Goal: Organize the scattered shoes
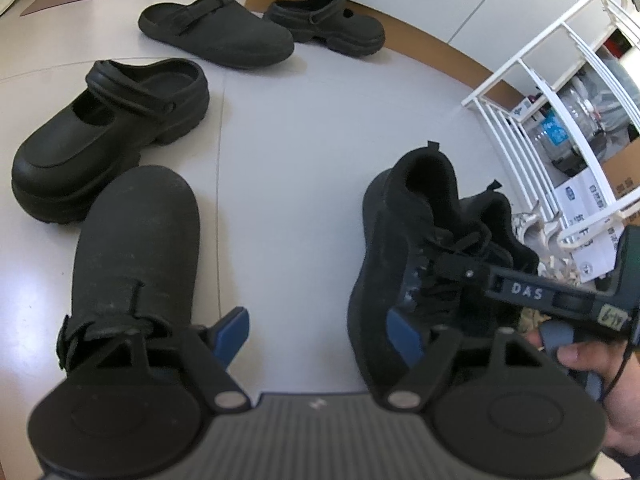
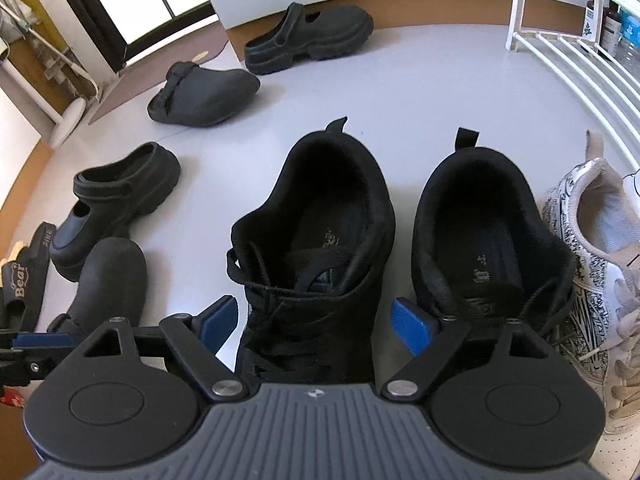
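A pair of black lace-up sneakers stands side by side, heels away from me. My right gripper (image 2: 316,326) is open, its blue pads on either side of the left black sneaker (image 2: 312,240) at the laces. The right black sneaker (image 2: 488,240) sits just beside it. My left gripper (image 1: 318,334) is open over bare floor, between a black felt clog (image 1: 132,248) and the left black sneaker (image 1: 400,240). One of the right gripper's fingers (image 1: 456,267) shows over that sneaker's laces, held by a hand (image 1: 592,364).
Two black rubber clogs (image 1: 100,136) (image 1: 328,20) and a second felt clog (image 1: 216,32) lie scattered on the grey floor. A white patterned sneaker (image 2: 592,248) stands right of the pair, by a white wire rack (image 2: 580,60). A "Bear" slipper (image 2: 24,280) lies far left.
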Tool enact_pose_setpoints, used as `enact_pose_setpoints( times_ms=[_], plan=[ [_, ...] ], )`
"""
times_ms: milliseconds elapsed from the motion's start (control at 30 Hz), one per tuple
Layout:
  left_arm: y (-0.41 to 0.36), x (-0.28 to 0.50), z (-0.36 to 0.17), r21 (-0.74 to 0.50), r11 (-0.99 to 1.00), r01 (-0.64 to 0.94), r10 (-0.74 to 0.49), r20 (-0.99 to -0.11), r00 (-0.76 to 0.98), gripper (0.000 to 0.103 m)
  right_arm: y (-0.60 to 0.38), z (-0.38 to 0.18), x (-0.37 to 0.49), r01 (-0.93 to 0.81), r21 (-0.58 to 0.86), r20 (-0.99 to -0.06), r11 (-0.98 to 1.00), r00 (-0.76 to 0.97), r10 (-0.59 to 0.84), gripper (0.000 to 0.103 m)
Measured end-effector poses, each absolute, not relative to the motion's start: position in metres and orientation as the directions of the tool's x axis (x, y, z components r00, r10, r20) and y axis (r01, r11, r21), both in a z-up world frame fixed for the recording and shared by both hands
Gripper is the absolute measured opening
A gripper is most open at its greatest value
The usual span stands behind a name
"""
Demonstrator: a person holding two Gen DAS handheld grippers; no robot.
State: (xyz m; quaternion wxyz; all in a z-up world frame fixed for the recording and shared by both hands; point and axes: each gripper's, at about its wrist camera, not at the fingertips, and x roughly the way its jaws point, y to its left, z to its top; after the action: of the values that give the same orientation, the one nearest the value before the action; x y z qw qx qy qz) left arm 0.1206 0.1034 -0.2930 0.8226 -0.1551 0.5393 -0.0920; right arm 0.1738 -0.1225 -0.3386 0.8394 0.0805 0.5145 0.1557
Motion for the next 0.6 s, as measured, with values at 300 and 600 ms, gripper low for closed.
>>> enact_pose_setpoints(
  times_ms=[300, 600],
  plan=[
    [0.122, 0.119, -0.294, -0.33, 0.942, -0.068, -0.275, -0.87, 0.409, 0.079, -0.114, -0.354, 0.177, -0.233, 0.24, -0.847, 0.942, 0.423, 0.321, 0.076],
    [0.122, 0.114, -0.292, -0.328, 0.942, -0.072, -0.271, -0.869, 0.413, 0.079, -0.12, -0.351, 0.17, -0.29, 0.159, -0.858, 0.944, 0.432, 0.277, 0.054]
  ],
)
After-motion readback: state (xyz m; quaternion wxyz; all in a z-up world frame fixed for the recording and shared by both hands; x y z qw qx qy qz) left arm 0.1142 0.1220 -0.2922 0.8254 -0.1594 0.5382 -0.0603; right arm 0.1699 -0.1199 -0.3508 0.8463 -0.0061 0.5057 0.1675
